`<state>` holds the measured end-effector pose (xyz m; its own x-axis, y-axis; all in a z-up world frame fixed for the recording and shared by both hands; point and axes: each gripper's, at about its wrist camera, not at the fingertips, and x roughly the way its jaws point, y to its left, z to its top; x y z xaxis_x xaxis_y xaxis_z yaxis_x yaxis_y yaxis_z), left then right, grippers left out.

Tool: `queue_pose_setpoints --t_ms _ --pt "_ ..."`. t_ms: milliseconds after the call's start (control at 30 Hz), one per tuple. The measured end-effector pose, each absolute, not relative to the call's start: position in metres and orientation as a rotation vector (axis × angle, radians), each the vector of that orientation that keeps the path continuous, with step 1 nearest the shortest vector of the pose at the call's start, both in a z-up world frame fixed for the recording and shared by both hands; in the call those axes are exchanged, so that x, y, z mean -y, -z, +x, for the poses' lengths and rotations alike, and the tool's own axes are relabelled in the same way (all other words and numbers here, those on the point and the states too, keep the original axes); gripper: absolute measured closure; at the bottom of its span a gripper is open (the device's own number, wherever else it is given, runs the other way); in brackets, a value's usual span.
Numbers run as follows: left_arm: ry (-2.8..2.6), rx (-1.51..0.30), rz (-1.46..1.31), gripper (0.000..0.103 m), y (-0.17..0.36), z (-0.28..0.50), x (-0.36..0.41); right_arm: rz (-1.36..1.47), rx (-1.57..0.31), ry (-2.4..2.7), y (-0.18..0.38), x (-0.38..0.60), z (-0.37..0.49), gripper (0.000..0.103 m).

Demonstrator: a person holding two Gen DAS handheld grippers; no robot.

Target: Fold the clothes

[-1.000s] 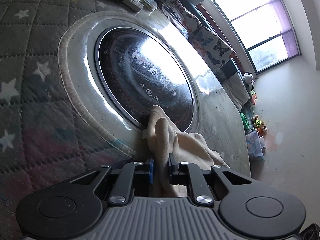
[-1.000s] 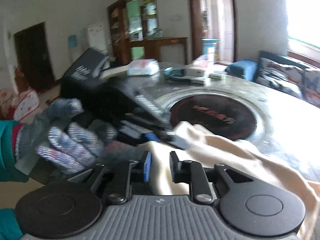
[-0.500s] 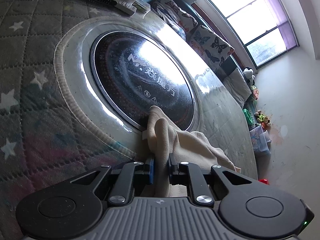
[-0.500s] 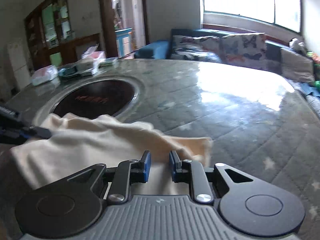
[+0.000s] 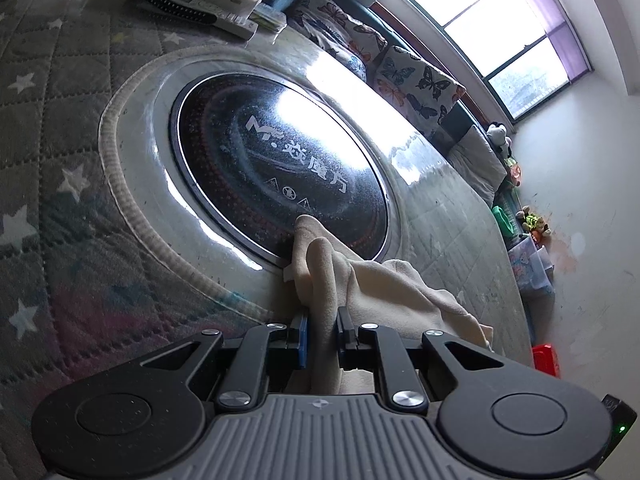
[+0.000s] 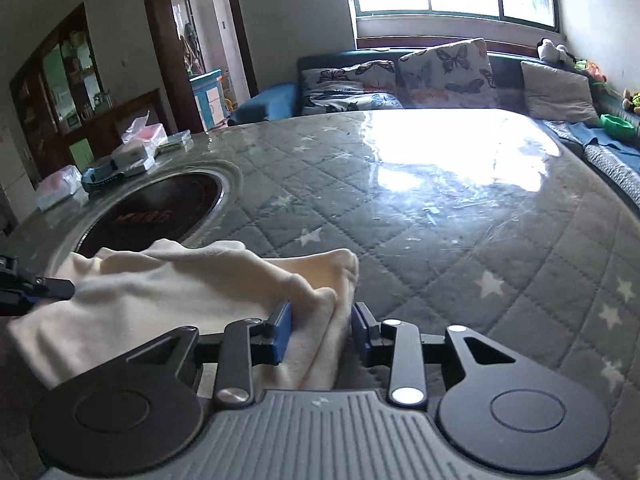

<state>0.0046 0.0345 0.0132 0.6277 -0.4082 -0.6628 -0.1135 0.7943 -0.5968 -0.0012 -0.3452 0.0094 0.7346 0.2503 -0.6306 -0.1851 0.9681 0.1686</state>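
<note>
A cream garment lies bunched on the quilted star-patterned table cover, its edge over the rim of the round black cooktop. My left gripper is shut on a fold of the garment. In the right wrist view the garment spreads to the left, and my right gripper has its jaws parted with a fold of cloth lying between them. The left gripper's fingertips show at the left edge of the right wrist view, holding the cloth's other end.
Boxes and packets sit at the table's far side; they also show in the right wrist view. A sofa with butterfly cushions runs behind the table under a window. Toys and a red box lie beyond the table edge.
My right gripper swung right from the left hand toward the garment's other end, and its jaws have widened around the cloth. My left gripper keeps its grip and has barely shifted.
</note>
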Motion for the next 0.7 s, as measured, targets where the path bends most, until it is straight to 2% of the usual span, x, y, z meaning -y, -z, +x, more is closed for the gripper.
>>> queue_pose_setpoints --t_ms 67,133,200,433,700 --pt "0.181 -0.885 -0.63 0.088 -0.015 0.005 -0.032 0.105 -0.699 -0.243 -0.009 0.343 -0.002 0.074" --pt "0.179 -0.879 -0.607 0.088 -0.018 0.005 -0.03 0.113 -0.692 -0.246 -0.009 0.342 -0.004 0.087" --pt "0.179 -0.872 -0.583 0.088 -0.021 0.005 -0.027 0.12 -0.678 -0.245 -0.01 0.34 -0.006 0.092" --pt "0.226 -0.815 -0.493 0.09 -0.046 0.01 -0.009 0.153 -0.593 -0.221 -0.024 0.347 -0.022 0.094" --pt "0.329 -0.786 -0.408 0.09 -0.065 0.032 0.047 0.141 -0.53 -0.128 -0.042 0.374 -0.037 0.094"
